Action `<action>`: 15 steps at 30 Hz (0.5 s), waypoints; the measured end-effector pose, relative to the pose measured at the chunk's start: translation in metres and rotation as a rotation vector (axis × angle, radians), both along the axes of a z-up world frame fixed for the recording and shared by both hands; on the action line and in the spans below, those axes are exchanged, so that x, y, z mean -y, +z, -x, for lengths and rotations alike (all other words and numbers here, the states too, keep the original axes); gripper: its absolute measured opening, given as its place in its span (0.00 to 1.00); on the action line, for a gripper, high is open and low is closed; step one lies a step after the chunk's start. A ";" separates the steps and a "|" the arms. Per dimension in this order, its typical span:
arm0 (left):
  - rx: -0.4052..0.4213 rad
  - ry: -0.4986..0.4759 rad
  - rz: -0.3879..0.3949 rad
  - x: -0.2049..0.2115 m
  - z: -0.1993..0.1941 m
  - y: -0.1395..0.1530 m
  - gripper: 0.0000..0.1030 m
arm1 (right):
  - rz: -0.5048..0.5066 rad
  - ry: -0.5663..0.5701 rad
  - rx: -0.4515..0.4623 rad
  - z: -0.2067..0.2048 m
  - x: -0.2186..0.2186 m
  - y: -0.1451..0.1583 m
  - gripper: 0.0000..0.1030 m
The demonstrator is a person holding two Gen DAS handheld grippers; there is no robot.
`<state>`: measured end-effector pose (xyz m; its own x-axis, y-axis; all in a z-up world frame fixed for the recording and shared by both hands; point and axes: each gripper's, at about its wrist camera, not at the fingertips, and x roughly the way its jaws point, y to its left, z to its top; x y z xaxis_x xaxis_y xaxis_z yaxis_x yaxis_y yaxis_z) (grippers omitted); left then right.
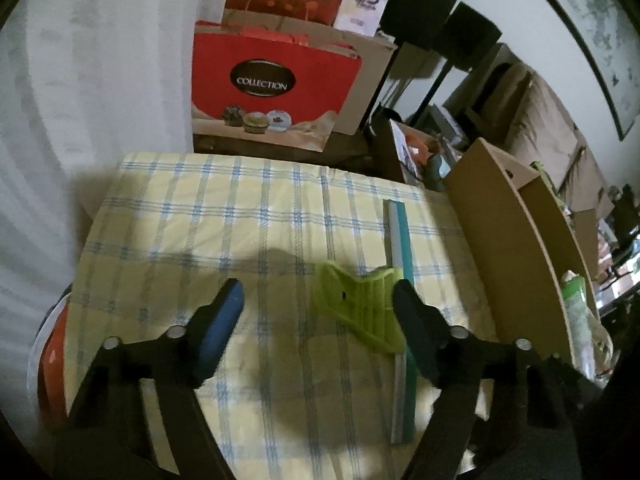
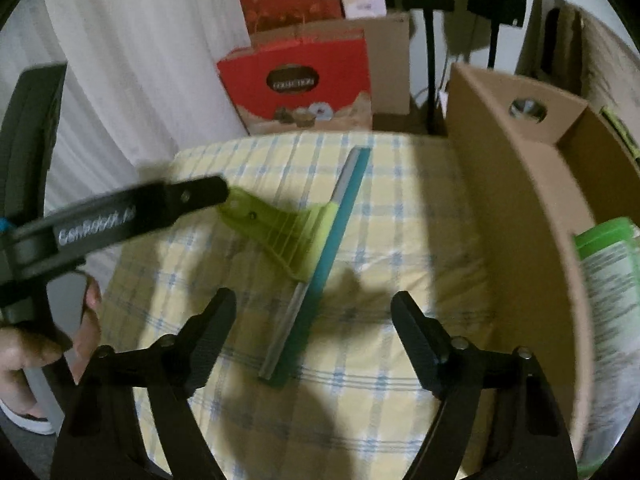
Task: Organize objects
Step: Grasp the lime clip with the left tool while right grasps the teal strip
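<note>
A squeegee with a lime green handle (image 1: 356, 304) (image 2: 276, 228) and a long teal blade (image 1: 400, 240) (image 2: 336, 232) lies flat on the yellow and blue checked cloth (image 1: 240, 216) (image 2: 400, 240). My left gripper (image 1: 320, 308) is open and empty above the cloth, its right finger just over the green handle. In the right wrist view the left gripper's arm (image 2: 120, 212) reaches in from the left, its tip at the handle's end. My right gripper (image 2: 314, 320) is open and empty, hovering over the blade's near end.
A cardboard box (image 1: 516, 256) (image 2: 520, 208) stands to the right of the cloth, holding a green and white packet (image 1: 576, 312) (image 2: 612, 276). A red "Collection" bag (image 1: 272, 84) (image 2: 300, 84) stands behind the table. White curtains (image 1: 80, 120) hang at the left.
</note>
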<state>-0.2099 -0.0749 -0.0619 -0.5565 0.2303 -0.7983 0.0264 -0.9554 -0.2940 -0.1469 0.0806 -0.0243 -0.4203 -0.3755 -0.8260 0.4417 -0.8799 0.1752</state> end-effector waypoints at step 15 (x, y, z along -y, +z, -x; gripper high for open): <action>0.059 -0.046 0.003 -0.022 0.025 -0.030 0.37 | 0.021 0.000 0.100 0.004 0.006 -0.033 0.52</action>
